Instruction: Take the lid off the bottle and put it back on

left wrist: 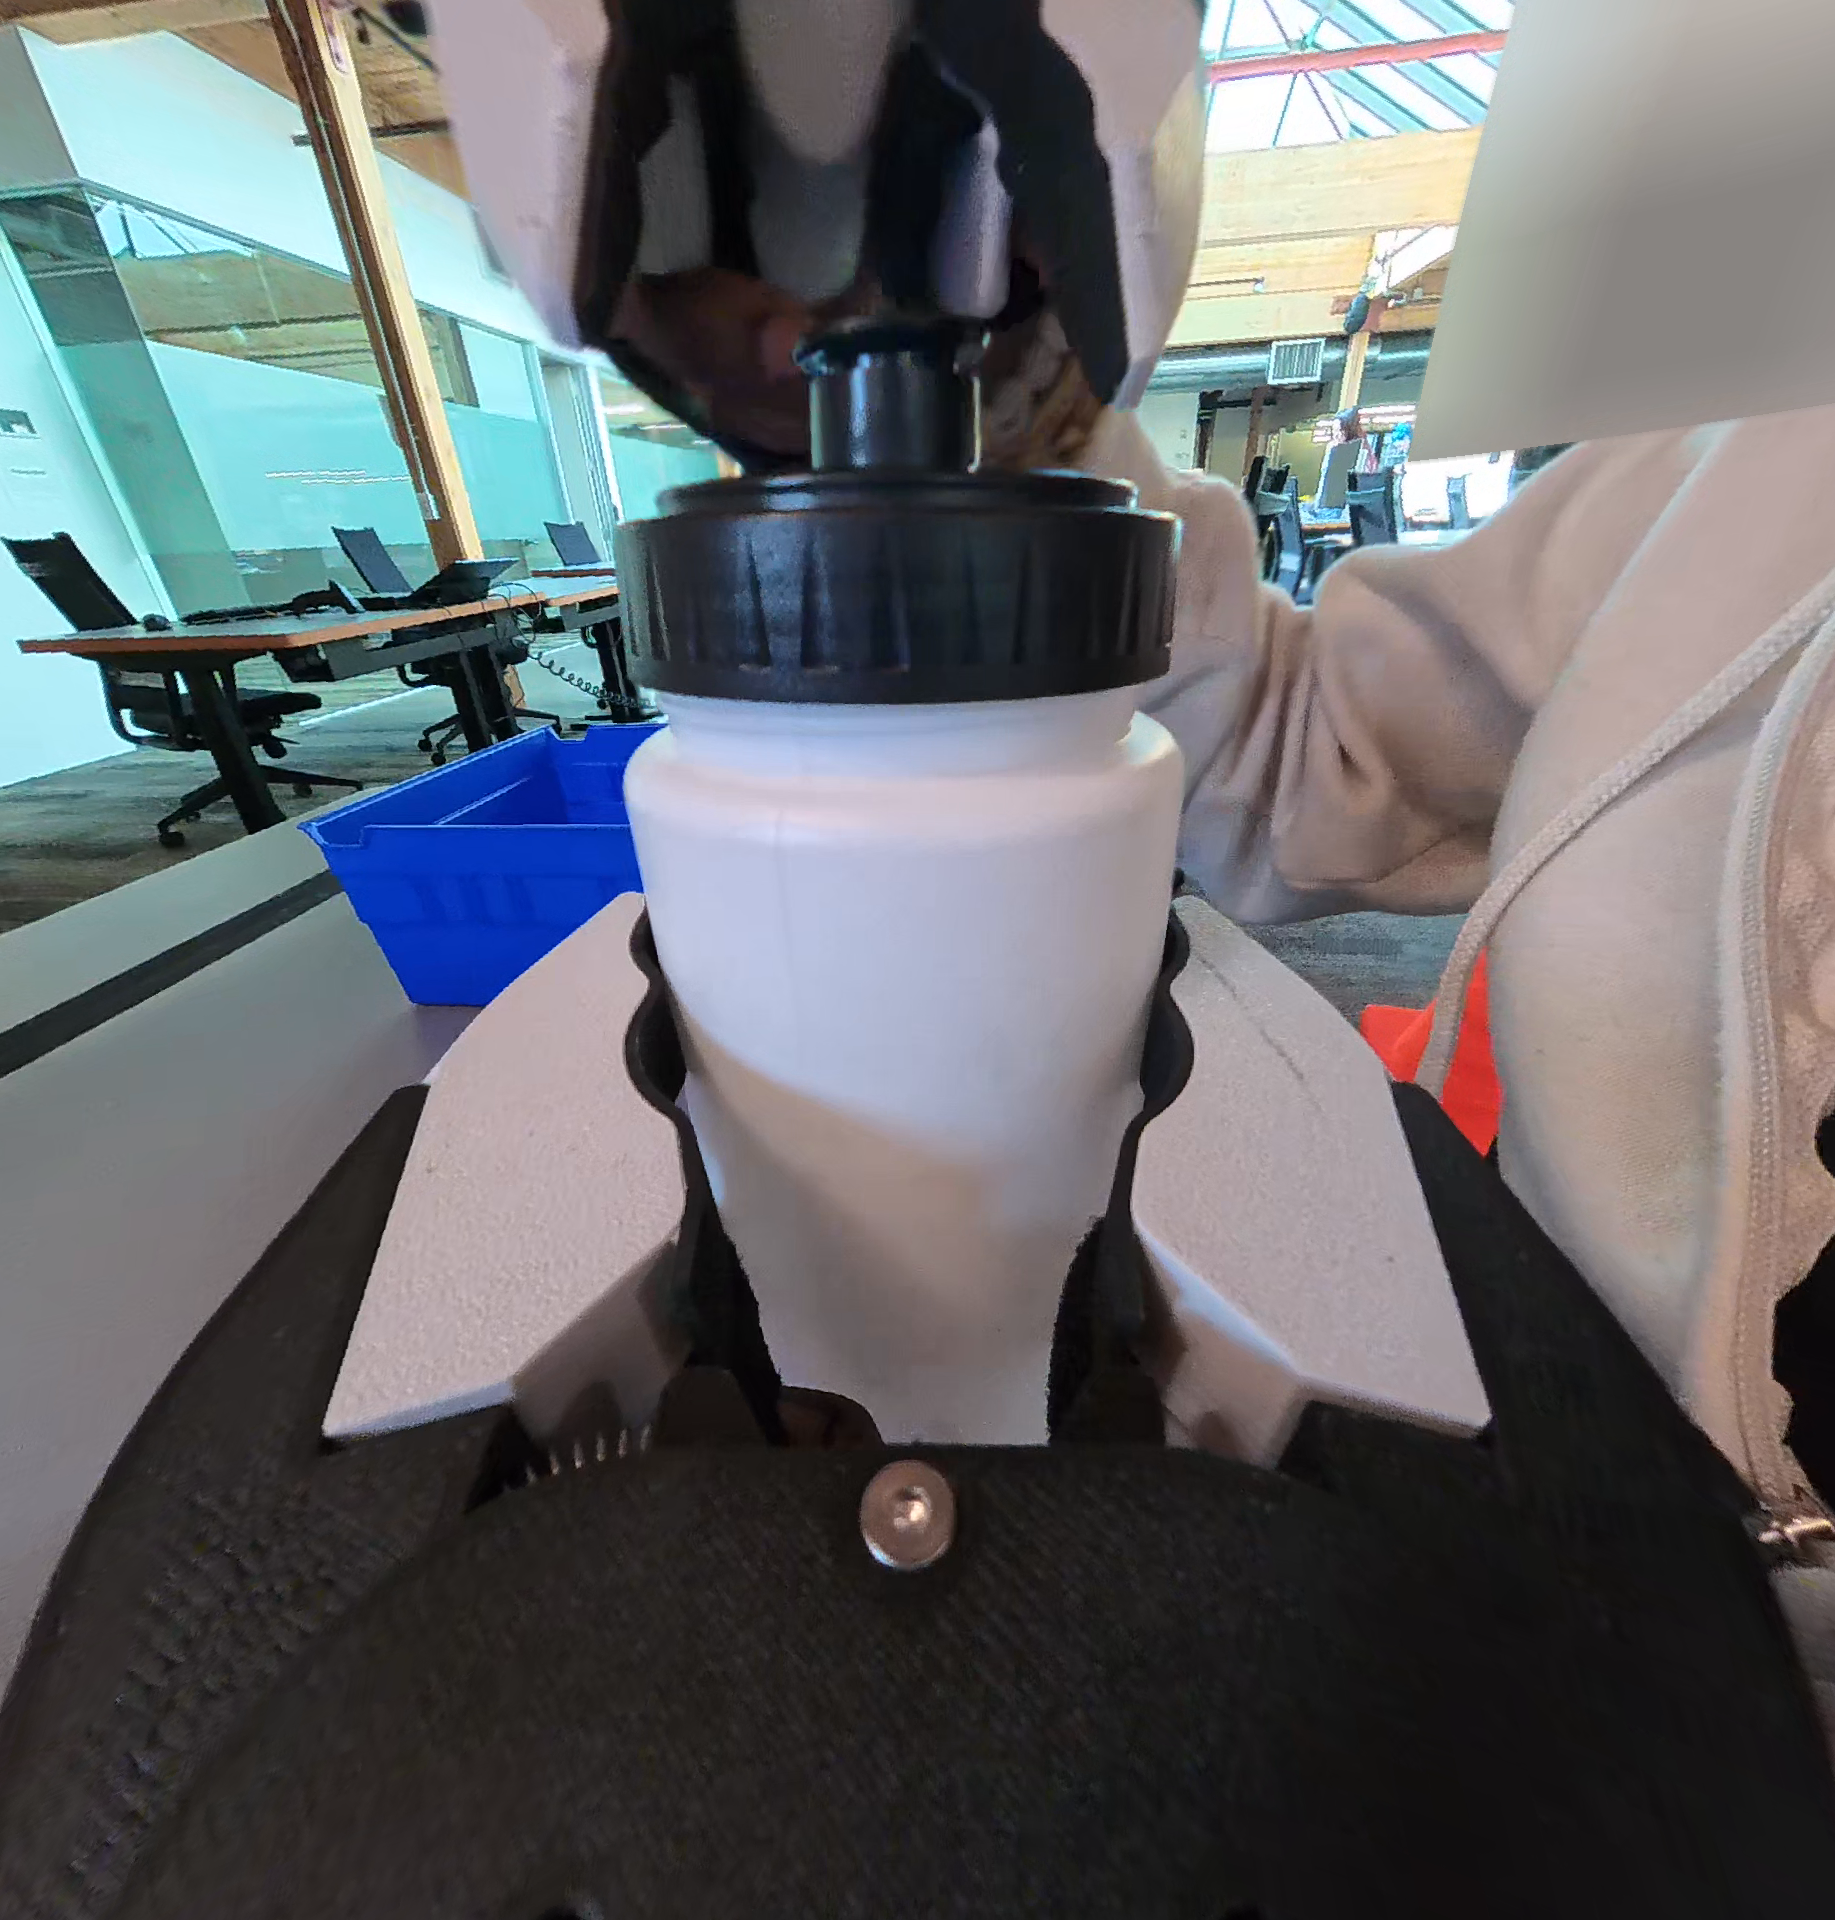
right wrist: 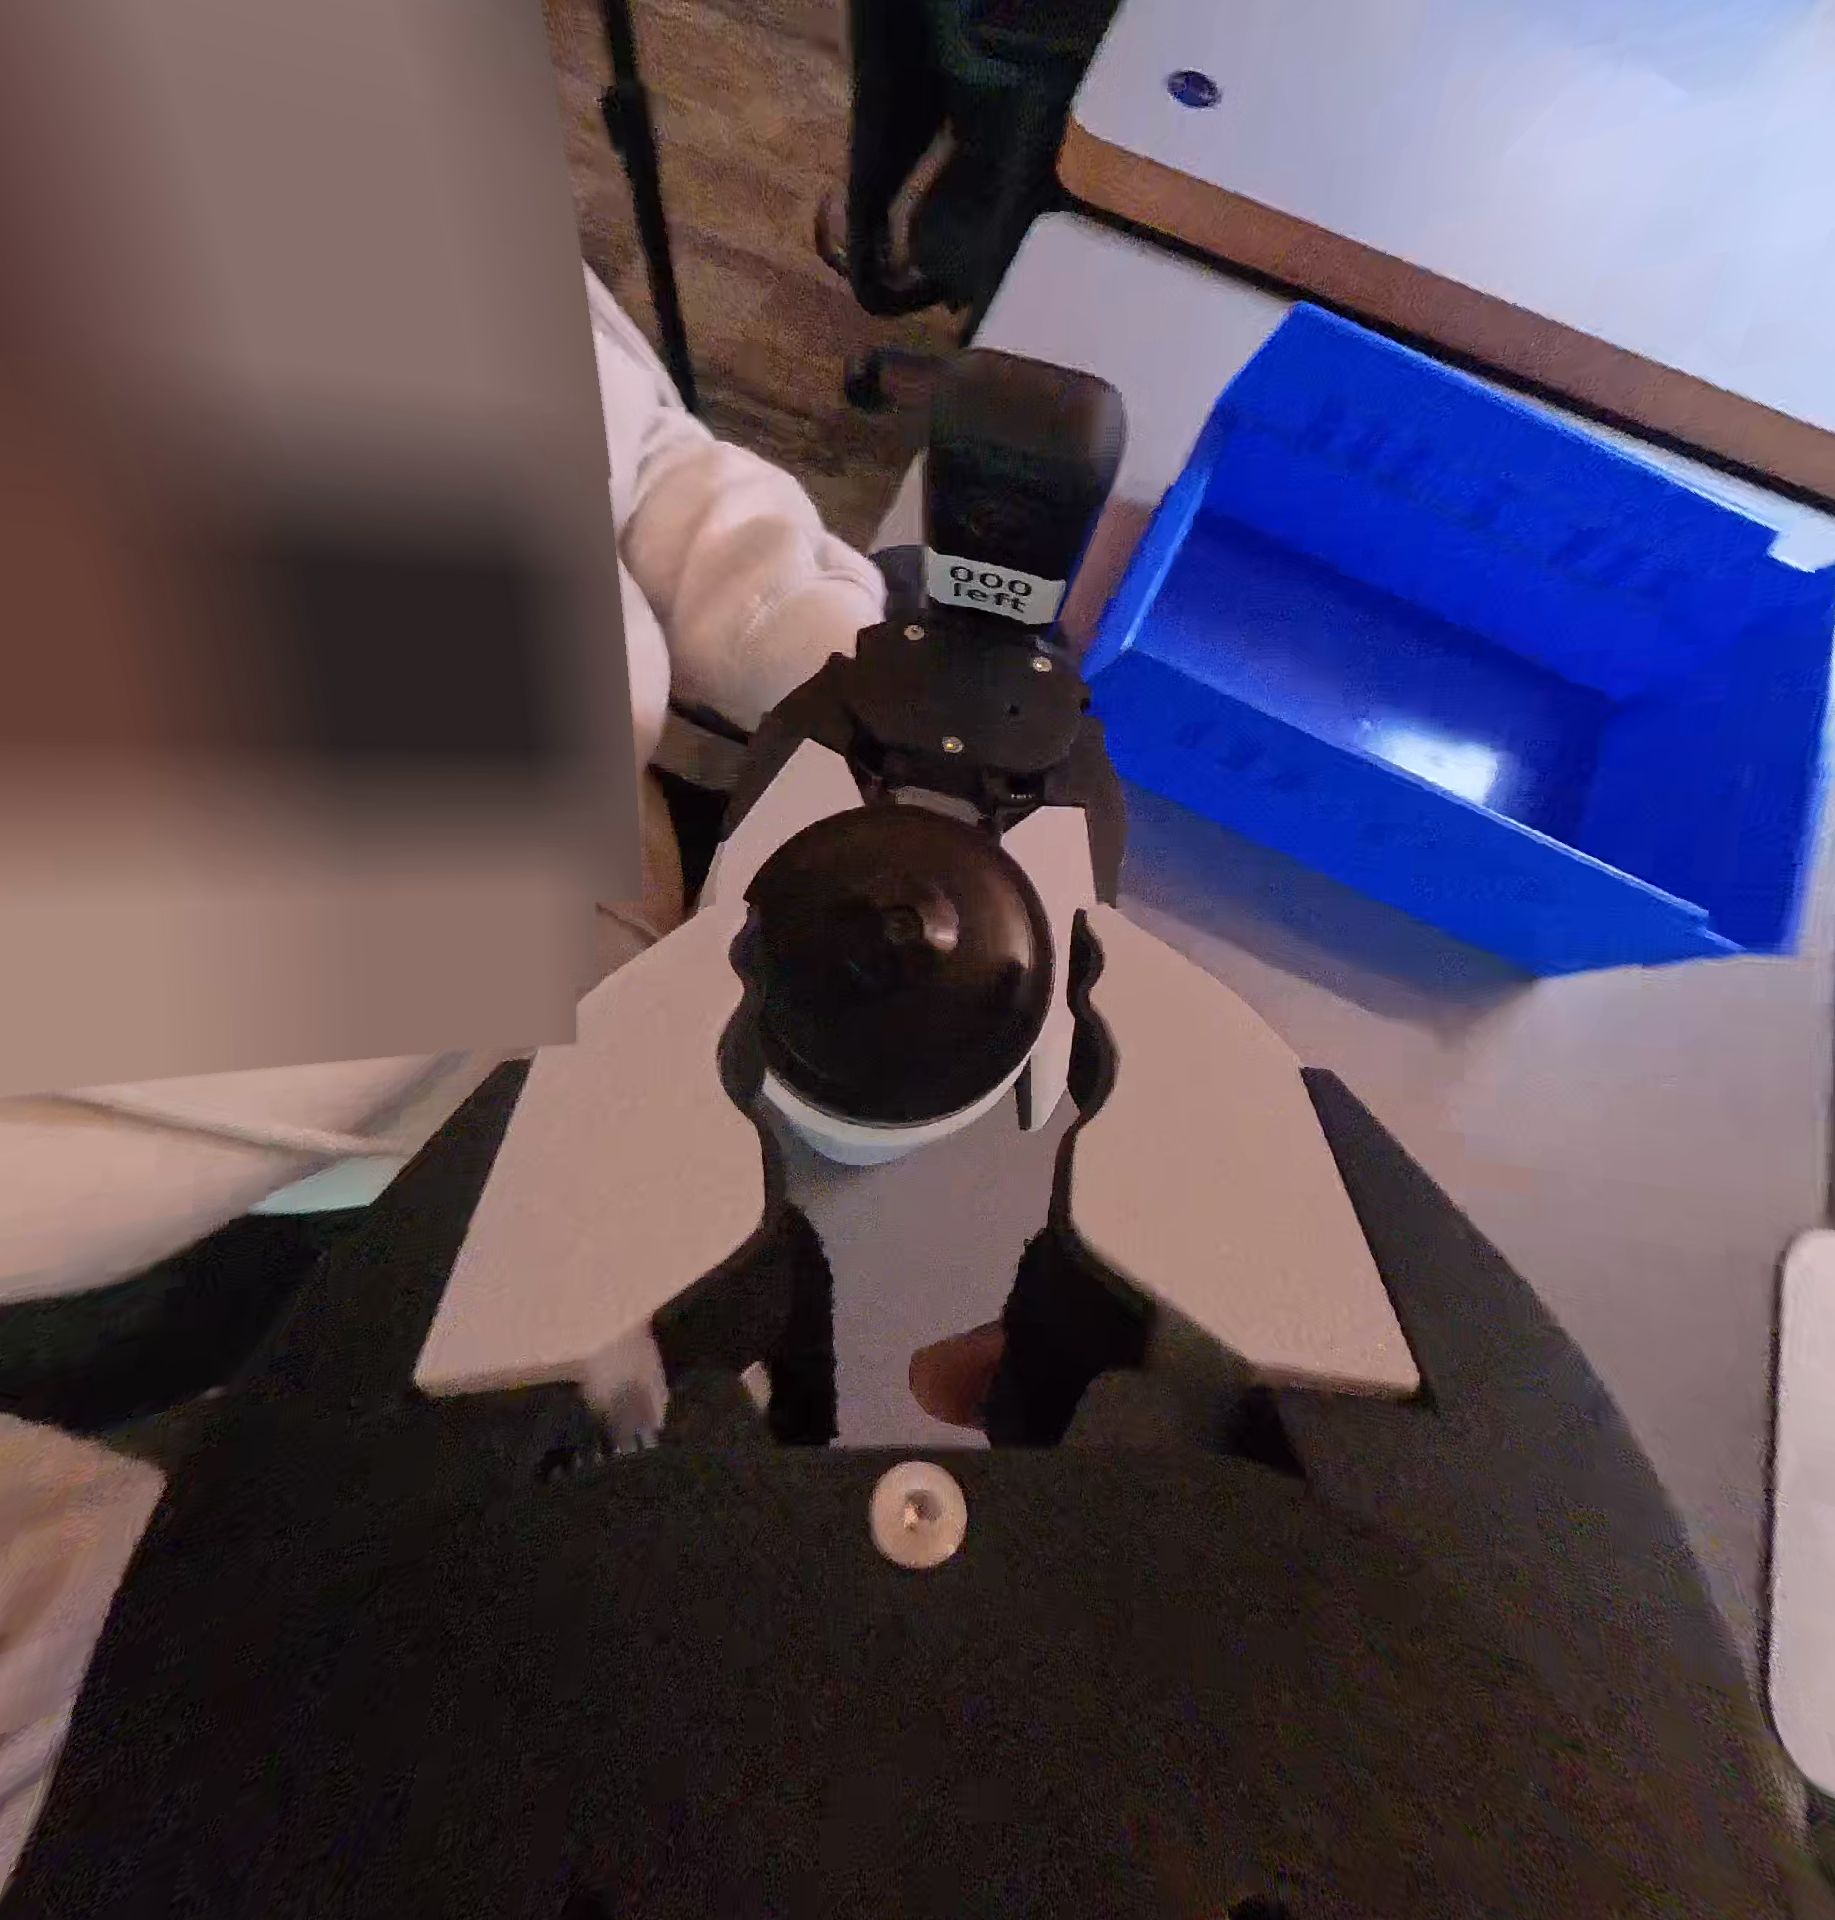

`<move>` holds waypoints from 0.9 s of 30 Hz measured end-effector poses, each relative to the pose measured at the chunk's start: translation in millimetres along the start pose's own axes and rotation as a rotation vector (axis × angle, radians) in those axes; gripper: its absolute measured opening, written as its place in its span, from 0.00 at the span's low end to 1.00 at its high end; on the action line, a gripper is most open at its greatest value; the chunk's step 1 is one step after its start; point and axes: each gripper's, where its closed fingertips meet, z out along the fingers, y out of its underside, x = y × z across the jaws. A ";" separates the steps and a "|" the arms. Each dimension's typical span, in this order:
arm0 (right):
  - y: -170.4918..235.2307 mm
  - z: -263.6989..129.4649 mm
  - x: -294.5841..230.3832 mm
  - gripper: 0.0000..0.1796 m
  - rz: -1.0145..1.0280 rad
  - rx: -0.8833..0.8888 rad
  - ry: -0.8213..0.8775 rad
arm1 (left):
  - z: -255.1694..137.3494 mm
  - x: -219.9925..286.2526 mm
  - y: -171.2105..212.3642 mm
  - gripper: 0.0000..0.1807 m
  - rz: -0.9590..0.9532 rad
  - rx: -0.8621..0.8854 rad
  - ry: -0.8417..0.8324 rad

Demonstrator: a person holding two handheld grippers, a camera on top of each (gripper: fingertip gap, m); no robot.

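Between my left gripper's (left wrist: 908, 1049) grey fingers stands the white plastic bottle (left wrist: 902, 935), upright and clenched at its narrow waist. Its ribbed black screw lid (left wrist: 897, 592) sits on the neck, spout up. From above, my right gripper (right wrist: 908, 1039) hangs over that lid (right wrist: 897, 987), jaws spread to either side of it; the left finger looks close against the rim, the right one stands apart, so I see no grip. Just beside the bottle, a blue plastic bin (right wrist: 1515, 665) rests on the grey table (right wrist: 1619, 1091).
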 end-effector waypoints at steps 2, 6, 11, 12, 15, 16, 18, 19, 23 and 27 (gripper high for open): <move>-3.2 2.0 -1.4 0.28 0.044 0.011 0.114 | 0.0 -0.4 0.0 0.49 0.000 -0.002 -0.005; 3.0 8.3 -2.4 0.20 0.194 0.061 0.282 | -0.1 -1.0 0.0 0.49 0.000 -0.001 -0.013; 3.7 4.4 1.6 0.13 0.144 0.086 0.359 | -0.1 -0.7 0.0 0.49 0.001 0.000 -0.010; 3.2 4.5 0.9 0.13 0.102 0.080 0.347 | -0.1 0.0 -0.1 0.49 0.004 -0.001 -0.005; 0.2 5.1 -6.0 0.13 -0.070 0.108 0.188 | 0.3 3.7 -0.5 0.49 0.017 0.001 0.017; -0.5 4.4 -9.5 0.13 -0.146 0.135 0.116 | 1.2 5.4 -0.6 0.49 0.025 0.001 0.027; -1.5 2.1 -16.8 0.13 -0.280 0.195 -0.024 | 3.2 8.0 -0.9 0.49 0.037 -0.002 0.041; -0.7 1.0 -17.3 0.13 -0.313 0.214 -0.075 | 3.6 7.8 -0.9 0.49 0.034 -0.003 0.043; 0.3 2.9 -7.5 0.13 -0.257 0.261 -0.158 | 1.5 1.8 -0.1 0.49 -0.009 0.005 0.027; -0.5 3.8 8.9 0.29 -0.016 0.225 0.069 | 0.3 1.1 -0.3 0.49 -0.004 0.006 0.012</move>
